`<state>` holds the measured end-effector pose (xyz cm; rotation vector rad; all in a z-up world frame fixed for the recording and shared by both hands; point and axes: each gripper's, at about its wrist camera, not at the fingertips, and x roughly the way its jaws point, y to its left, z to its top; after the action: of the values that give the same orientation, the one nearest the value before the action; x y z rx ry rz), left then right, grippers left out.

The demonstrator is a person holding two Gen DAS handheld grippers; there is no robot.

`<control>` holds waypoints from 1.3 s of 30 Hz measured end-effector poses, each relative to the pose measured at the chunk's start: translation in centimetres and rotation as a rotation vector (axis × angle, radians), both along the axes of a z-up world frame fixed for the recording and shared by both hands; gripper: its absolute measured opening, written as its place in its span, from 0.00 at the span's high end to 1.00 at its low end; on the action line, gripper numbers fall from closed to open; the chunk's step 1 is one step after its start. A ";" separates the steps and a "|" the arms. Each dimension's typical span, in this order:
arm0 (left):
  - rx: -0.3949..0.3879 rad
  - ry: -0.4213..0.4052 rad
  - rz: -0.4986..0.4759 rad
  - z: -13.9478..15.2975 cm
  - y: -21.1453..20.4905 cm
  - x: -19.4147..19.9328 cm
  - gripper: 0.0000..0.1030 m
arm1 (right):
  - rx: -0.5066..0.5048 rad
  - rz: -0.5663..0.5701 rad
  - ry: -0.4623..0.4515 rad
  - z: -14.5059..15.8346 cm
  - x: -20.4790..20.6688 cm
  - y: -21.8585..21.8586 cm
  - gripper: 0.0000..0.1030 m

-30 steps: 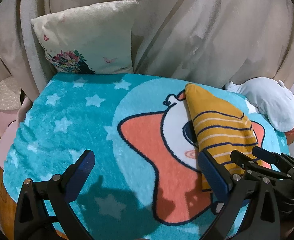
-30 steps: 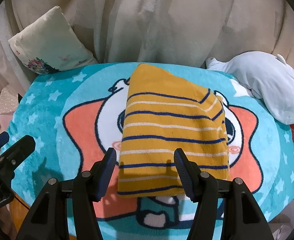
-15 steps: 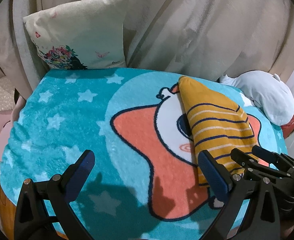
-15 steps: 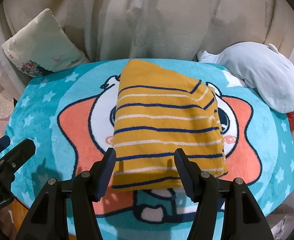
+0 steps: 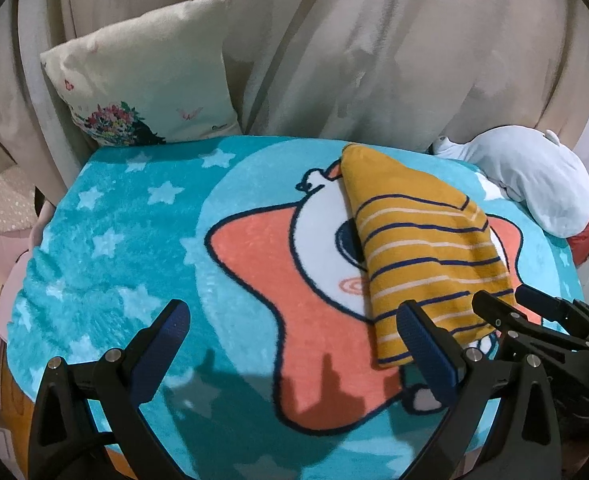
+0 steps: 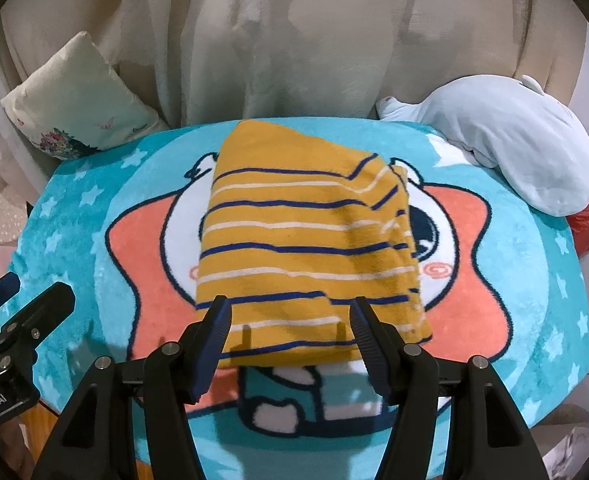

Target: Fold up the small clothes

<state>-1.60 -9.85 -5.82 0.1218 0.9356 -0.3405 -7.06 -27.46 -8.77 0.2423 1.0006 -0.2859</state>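
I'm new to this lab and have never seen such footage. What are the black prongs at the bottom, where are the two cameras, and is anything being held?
No robot: a person carries a two-finger gripper in each hand, with a fisheye camera on each looking along its fingers. One picture comes from the left gripper, the other from the right gripper. Both are open and hold nothing. A folded yellow striped garment lies on a teal cartoon blanket, just ahead of the right gripper. Behind are a floral cushion and a pale blue plush toy.

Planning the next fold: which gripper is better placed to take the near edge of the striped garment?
Right. The right gripper stands open over the striped garment's near edge; the left gripper, also open, sits off to its side over the blanket.
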 end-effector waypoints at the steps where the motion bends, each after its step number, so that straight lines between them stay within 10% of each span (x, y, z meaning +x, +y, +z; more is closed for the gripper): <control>1: 0.002 -0.003 0.000 0.1 -0.5 -0.5 0.00 | 0.002 0.003 -0.003 0.0 -0.3 -0.4 0.36; 39: 0.049 -0.004 0.024 -1.0 -12.7 -8.2 0.00 | 0.027 0.089 -0.028 -1.6 -7.0 -11.6 0.33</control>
<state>-9.79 -22.58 -6.84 0.1555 0.9406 -0.2952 -14.03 -39.06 -10.38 0.2254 0.9851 -0.1876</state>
